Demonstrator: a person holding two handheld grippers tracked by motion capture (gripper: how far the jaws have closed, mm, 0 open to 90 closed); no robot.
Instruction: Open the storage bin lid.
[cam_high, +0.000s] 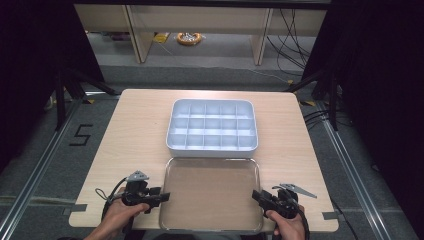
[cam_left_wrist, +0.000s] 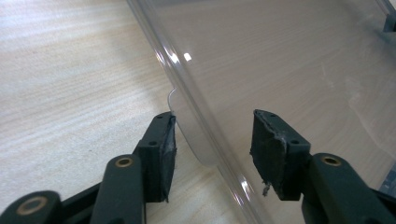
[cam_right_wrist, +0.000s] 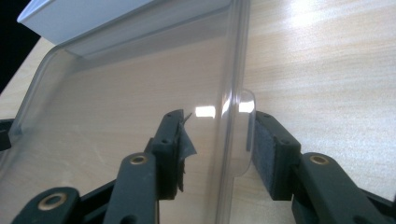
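Observation:
A clear plastic lid (cam_high: 212, 192) lies flat at the table's near edge, just in front of a white compartment box (cam_high: 212, 127). My left gripper (cam_high: 162, 196) is at the lid's left rim and my right gripper (cam_high: 257, 196) at its right rim. In the left gripper view the left gripper (cam_left_wrist: 214, 149) is open, its jaws straddling the lid's rim (cam_left_wrist: 196, 98) at a small tab (cam_left_wrist: 187, 126). The right gripper (cam_right_wrist: 217, 149) is open too, one jaw over the lid (cam_right_wrist: 140, 79) and the other outside against the rim's tab (cam_right_wrist: 245, 102). The box's corner (cam_right_wrist: 84, 14) shows beyond.
The wooden table (cam_high: 135, 125) has bare room on both sides of the box. The box's several compartments hold nothing. Beyond the table, the floor carries a taped "5" (cam_high: 80, 135), a yellow coil (cam_high: 189, 38) and loose cables at the right.

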